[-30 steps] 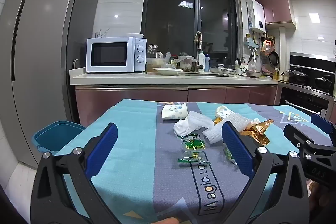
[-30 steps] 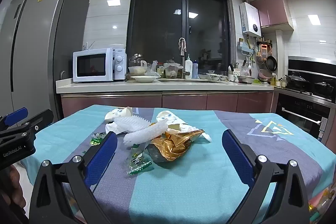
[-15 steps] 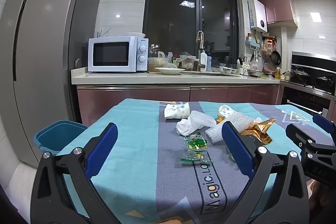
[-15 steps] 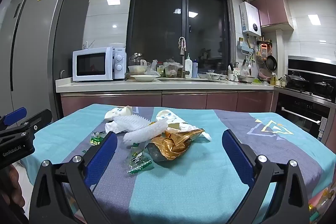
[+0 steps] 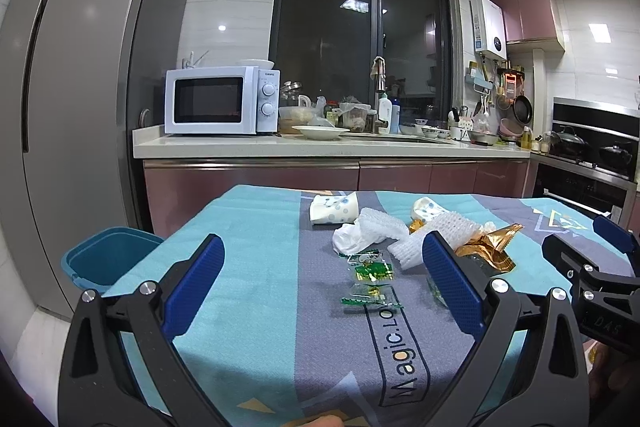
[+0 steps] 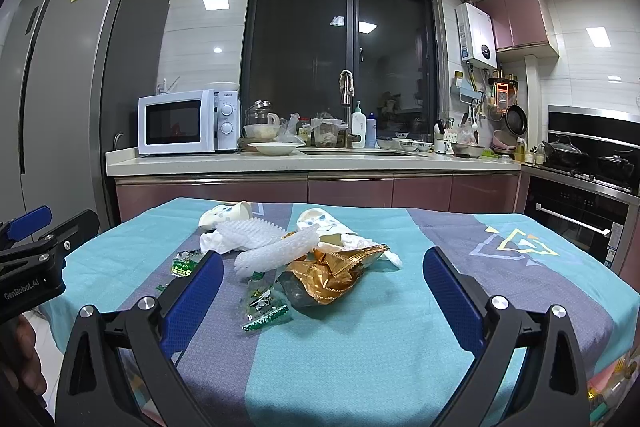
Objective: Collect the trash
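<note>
Trash lies in a heap on the table's blue and grey cloth [image 5: 256, 291]: a dotted paper cup [image 5: 333, 210] on its side, white foam netting [image 5: 378, 227], a gold wrapper [image 5: 486, 251] and green candy wrappers [image 5: 372, 271]. My left gripper [image 5: 322, 285] is open and empty above the near table edge, short of the green wrappers. My right gripper [image 6: 320, 289] is open and empty, facing the gold wrapper [image 6: 332, 273], foam netting [image 6: 276, 253], cup [image 6: 226, 215] and green wrappers [image 6: 264, 307]. Each gripper shows at the side of the other's view.
A blue bin [image 5: 108, 261] stands on the floor left of the table, by the grey fridge [image 5: 80, 107]. Behind the table runs a counter [image 5: 320, 147] with a white microwave [image 5: 220, 101], dishes and a sink. A stove and oven [image 6: 584, 195] are at the right.
Both grippers have stayed open and empty. The left view has drifted slightly, the trash sitting a touch further right and lower in it; the right view is almost unchanged.
</note>
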Action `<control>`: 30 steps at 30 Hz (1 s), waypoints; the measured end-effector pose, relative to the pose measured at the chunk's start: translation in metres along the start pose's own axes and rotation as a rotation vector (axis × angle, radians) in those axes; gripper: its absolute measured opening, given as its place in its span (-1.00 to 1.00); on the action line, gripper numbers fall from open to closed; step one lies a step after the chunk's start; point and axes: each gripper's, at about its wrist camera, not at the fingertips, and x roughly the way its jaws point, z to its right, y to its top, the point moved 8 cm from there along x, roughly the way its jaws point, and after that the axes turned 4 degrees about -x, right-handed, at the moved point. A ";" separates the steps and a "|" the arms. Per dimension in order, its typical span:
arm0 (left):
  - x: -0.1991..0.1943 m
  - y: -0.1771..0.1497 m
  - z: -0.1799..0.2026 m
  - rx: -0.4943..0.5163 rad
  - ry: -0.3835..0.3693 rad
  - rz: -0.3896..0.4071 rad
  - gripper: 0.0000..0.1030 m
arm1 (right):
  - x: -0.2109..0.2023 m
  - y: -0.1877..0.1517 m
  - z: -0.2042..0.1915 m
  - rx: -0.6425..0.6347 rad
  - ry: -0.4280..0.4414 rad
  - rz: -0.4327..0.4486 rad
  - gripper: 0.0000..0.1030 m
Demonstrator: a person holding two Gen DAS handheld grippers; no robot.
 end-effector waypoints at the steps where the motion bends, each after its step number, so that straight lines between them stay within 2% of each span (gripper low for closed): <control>1: 0.000 0.000 0.000 -0.003 -0.001 -0.005 0.89 | 0.000 0.000 0.000 0.000 0.002 0.000 0.87; 30: 0.002 0.000 -0.003 -0.009 -0.002 -0.010 0.89 | 0.000 -0.002 -0.002 -0.004 0.008 -0.002 0.87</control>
